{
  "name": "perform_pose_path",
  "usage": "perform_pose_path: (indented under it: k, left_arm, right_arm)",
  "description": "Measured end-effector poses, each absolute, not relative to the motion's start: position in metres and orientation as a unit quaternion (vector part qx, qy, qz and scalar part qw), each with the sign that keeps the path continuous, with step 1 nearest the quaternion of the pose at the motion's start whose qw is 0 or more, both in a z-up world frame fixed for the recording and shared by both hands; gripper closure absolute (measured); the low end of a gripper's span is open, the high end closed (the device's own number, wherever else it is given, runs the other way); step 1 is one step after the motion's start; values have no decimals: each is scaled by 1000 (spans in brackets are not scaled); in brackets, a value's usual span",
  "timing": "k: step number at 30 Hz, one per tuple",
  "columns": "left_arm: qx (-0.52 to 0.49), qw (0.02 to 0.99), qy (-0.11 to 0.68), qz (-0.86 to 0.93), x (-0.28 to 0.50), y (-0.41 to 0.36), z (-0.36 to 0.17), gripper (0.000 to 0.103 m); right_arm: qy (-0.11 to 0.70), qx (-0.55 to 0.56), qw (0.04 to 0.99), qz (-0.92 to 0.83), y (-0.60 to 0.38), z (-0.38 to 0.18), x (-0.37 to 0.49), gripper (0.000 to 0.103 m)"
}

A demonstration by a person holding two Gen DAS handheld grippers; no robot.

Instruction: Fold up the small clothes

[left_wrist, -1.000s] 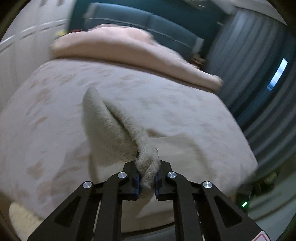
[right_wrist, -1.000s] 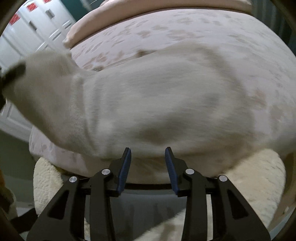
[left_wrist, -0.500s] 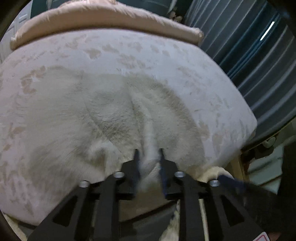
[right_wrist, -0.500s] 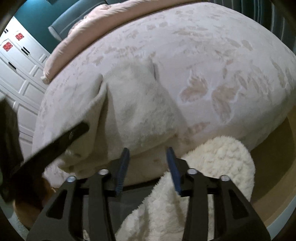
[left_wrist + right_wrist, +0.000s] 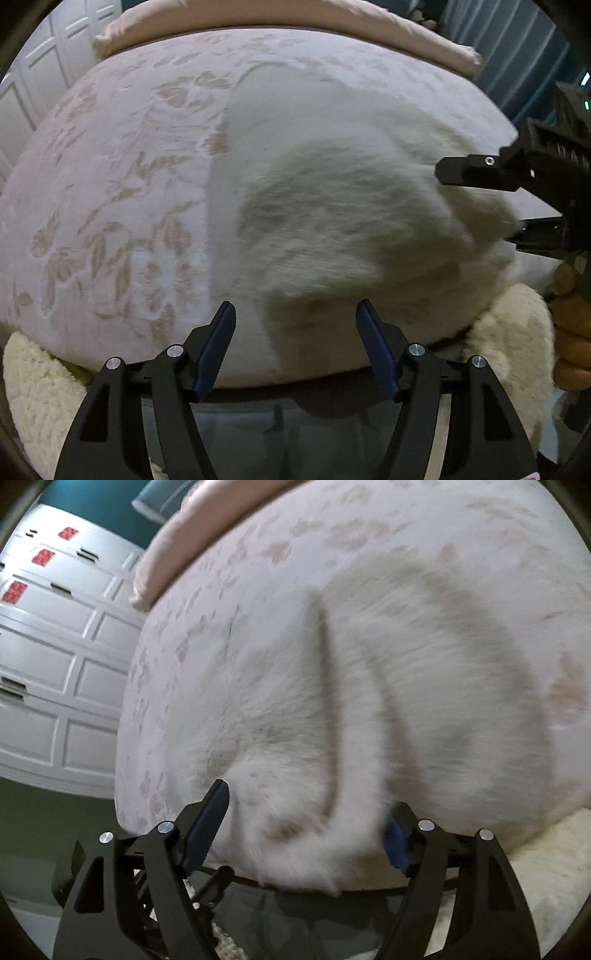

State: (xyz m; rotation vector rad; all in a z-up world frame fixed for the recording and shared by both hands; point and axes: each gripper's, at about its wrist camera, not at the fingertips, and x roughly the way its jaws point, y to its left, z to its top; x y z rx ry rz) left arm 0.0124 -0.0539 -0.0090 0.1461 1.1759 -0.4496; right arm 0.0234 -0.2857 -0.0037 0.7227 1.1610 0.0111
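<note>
— Just beyond the left gripper (image 5: pixel 295 347), what?

— Fluffy cream garment (image 5: pixel 332 206), bunched on the bed cover (image 5: pixel 110 221). Near edge just past the blue pads (image 5: pixel 218 343), a little toward the right pad, not between them.

— Left jaws?

— Spread wide. Nothing in them, nothing touching either pad.

— Off to the right of that gripper?

— Right gripper (image 5: pixel 476 203), reaching in from the side at the garment's right end. Upper finger over the fabric, lower finger beside a fold. Blurred there; gap between the fingers plain enough.

— From the right wrist view, then?

— Right gripper (image 5: pixel 306 830) gaping wide too. Garment (image 5: pixel 351 709) pushed up between the fingers, a raised fold running away from the jaws, fabric covering most of the right pad (image 5: pixel 397 843). Left pad clear of it by a sliver. Not pinched: jaws far too wide for a grip. Heavy blur over the cloth, so no telling exact contact.

— Under the garment?

— Pale cover with a faded leaf print, over the whole bed. Pink quilt (image 5: pixel 295 16) rolled along the far side, well apart from the garment.

— Near side, below the jaws?

— Cream woolly rug (image 5: pixel 33 387), showing left and right of the left gripper, under the bed's edge.

— Farther left of the right gripper?

— White panelled cupboard doors (image 5: pixel 55 664) with small red stickers, beyond the bed.

— Anything of the person?

— Fingers of the right hand (image 5: pixel 570 332) at the far right edge of the left wrist view, wrapped round the other gripper's handle.
</note>
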Motion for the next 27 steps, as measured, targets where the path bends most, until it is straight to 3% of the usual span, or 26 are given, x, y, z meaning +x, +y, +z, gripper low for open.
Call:
perform_pose_path:
  k: [2, 7, 10, 12, 14, 17, 20, 27]
  left_arm:
    - [72, 809, 550, -193, 20, -48, -14, 38]
    - [30, 812, 548, -199, 25, -35, 0, 36]
    - [21, 818, 530, -224, 17, -39, 17, 36]
    - [26, 820, 522, -233, 14, -45, 22, 36]
    - [31, 818, 525, -234, 15, -51, 20, 36]
    - [24, 809, 540, -232, 16, -55, 15, 36]
    - [22, 817, 530, -227, 15, -51, 21, 36]
    - [-5, 842, 515, -160, 16, -11, 39, 36]
  right_arm:
    - [547, 304, 780, 5, -271, 0, 36, 81]
    - [404, 324, 852, 79, -283, 101, 10, 86]
    - [340, 315, 885, 50, -315, 133, -30, 85]
    - [365, 289, 885, -10, -339, 110, -42, 85]
    - [448, 249, 854, -84, -363, 51, -39, 85]
    - [498, 299, 805, -121, -388, -13, -47, 85]
    - [477, 308, 816, -111, -383, 9, -46, 85]
    - [388, 202, 897, 69, -263, 152, 21, 85]
